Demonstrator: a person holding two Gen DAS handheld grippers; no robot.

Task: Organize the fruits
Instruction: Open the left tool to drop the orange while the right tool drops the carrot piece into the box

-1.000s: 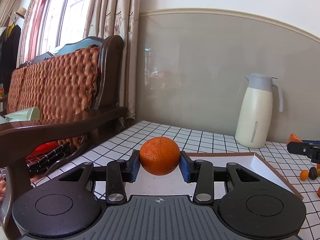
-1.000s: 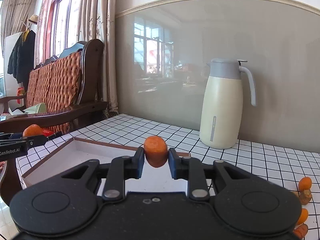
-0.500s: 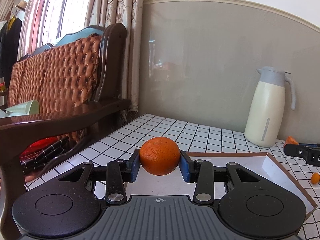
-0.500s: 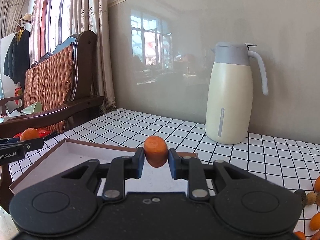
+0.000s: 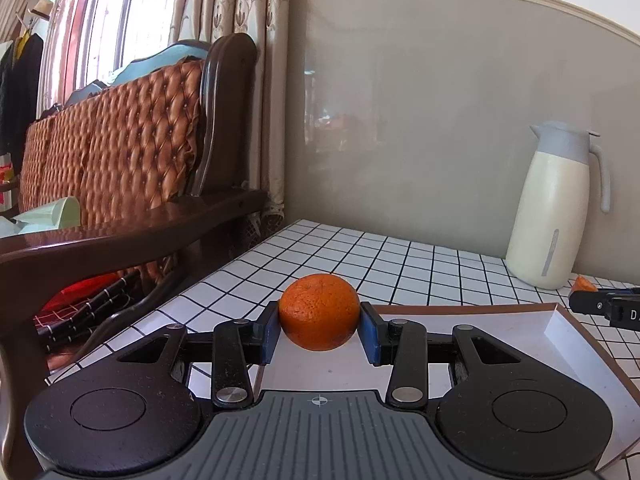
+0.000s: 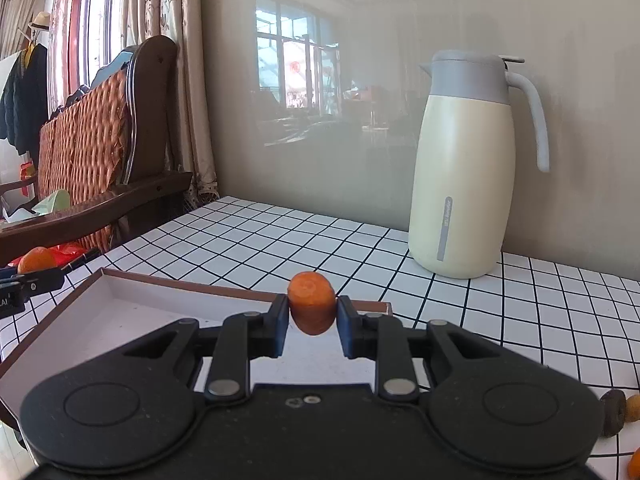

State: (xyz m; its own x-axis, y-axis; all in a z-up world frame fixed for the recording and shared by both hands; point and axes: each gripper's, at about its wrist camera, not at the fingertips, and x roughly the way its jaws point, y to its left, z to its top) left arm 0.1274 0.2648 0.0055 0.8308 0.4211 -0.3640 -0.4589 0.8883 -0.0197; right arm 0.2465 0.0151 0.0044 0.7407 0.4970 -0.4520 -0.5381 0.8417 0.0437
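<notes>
Your left gripper [image 5: 319, 330] clamps a round, dimpled orange [image 5: 319, 317]; your right gripper [image 6: 312, 317] pinches a cylindrical carrot chunk [image 6: 311, 303], its underside hidden.

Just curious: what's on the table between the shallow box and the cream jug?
Nothing: in the right wrist view only bare checked tabletop separates the box and the jug.

A glossy grey-beige wall [image 6: 360, 80] with a pale moulding reflects a bright window. At the left, daylight comes through a red-framed window [image 5: 108, 40] hung with patterned beige curtains [image 5: 240, 60]. A dark wooden sofa [image 5: 120, 152] with tufted brown padding stands beside the desk [image 5: 340, 252], which is white with a black grid. Coats [image 6: 24, 100] and a hat [image 6: 40, 20] hang far left.
</notes>
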